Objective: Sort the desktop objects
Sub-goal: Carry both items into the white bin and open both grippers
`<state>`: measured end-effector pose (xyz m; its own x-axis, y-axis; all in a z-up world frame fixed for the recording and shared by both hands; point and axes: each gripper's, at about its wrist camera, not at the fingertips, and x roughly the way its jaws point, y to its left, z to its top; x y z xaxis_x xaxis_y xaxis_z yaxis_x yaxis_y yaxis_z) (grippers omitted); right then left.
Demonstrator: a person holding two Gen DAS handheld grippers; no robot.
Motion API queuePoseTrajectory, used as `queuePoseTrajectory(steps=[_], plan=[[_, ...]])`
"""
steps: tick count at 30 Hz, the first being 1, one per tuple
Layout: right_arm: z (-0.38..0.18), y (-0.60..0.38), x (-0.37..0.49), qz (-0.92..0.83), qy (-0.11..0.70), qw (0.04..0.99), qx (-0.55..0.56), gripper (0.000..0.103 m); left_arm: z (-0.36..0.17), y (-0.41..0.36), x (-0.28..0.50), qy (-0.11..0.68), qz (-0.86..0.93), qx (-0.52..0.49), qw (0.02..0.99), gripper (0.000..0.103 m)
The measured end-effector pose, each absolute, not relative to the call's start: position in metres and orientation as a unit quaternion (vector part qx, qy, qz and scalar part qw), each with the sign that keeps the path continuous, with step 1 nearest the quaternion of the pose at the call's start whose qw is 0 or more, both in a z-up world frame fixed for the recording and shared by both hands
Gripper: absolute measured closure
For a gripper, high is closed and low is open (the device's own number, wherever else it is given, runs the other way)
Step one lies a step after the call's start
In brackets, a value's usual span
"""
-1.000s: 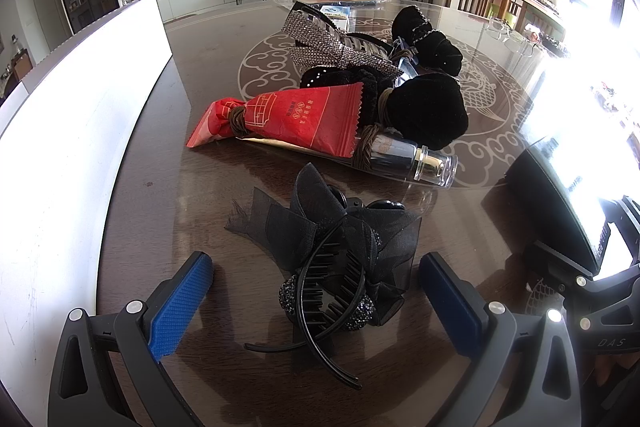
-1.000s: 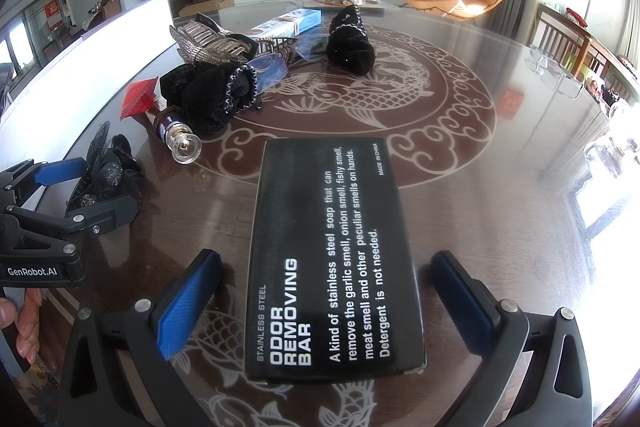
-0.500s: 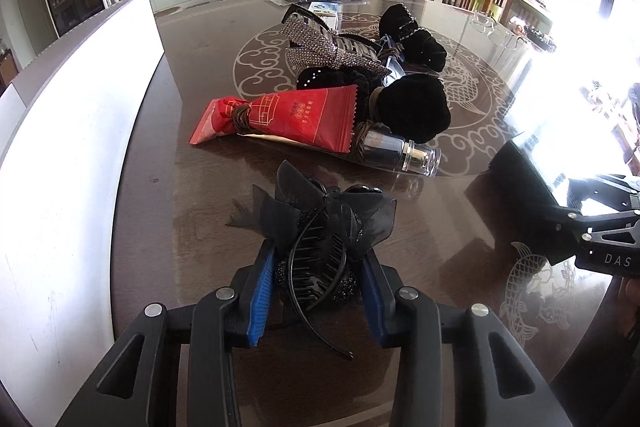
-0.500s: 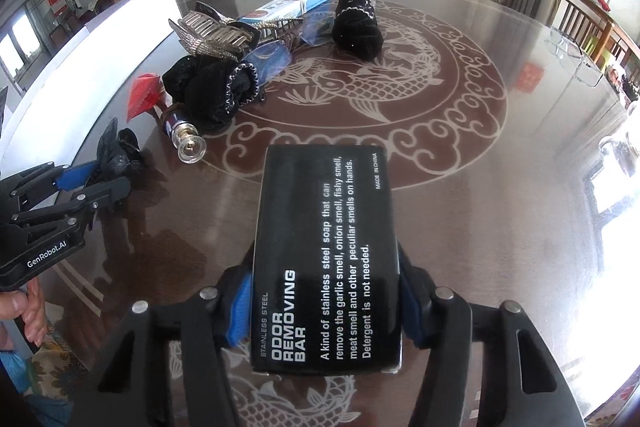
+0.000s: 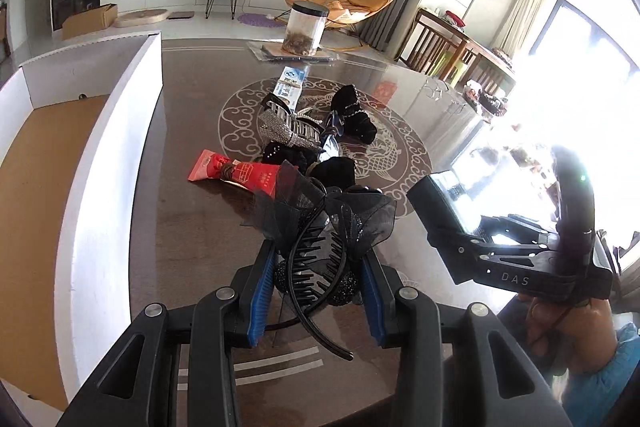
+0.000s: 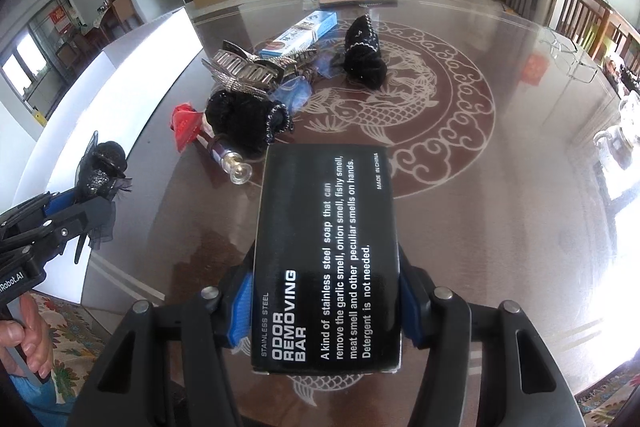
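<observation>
My left gripper (image 5: 318, 261) is shut on a black gauze bow hair clip (image 5: 328, 223) with a toothed comb. It holds the clip in the air above the dark round table (image 5: 192, 235). My right gripper (image 6: 326, 291) is shut on a black box (image 6: 326, 227) printed "ODOR REMOVING BAR", its blue pads pressing the box's long sides, also clear of the table. In the left wrist view the right gripper (image 5: 452, 227) carries the box (image 5: 442, 195) at the right. In the right wrist view the left gripper (image 6: 76, 207) and hair clip (image 6: 100, 167) show at the left edge.
A large white open carton (image 5: 104, 147) with a brown floor stands along the table's left side. Mid-table lies a pile: red sachet (image 5: 236, 173), silver rhinestone clip (image 5: 288, 131), black scrunchies (image 5: 354, 115), glass bottle (image 6: 234, 165), blue-white carton (image 6: 306, 31). A clear jar (image 5: 306, 29) stands at the far edge.
Both grippers went from wide open to shut, the left on the hair clip and the right on the black box. Both then rose, lifting their objects off the table.
</observation>
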<state>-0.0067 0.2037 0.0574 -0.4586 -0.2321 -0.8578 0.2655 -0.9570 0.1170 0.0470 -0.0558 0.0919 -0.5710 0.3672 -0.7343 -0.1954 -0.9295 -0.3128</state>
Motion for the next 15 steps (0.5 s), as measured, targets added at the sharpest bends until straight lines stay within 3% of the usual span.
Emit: queuePoseTrajectory(steps=[7, 15], plan=[[0.129, 0.082, -0.018, -0.855, 0.053, 0.26, 0.445, 0.045, 0.157, -0.179, 0.07, -0.111, 0.918, -0.378, 0.051, 0.063], [0.142, -0.108, -0.01, -0.802, 0.086, 0.416, 0.42, 0.044, 0.096, -0.319, 0.072, -0.124, 0.88, -0.446, -0.11, 0.064]])
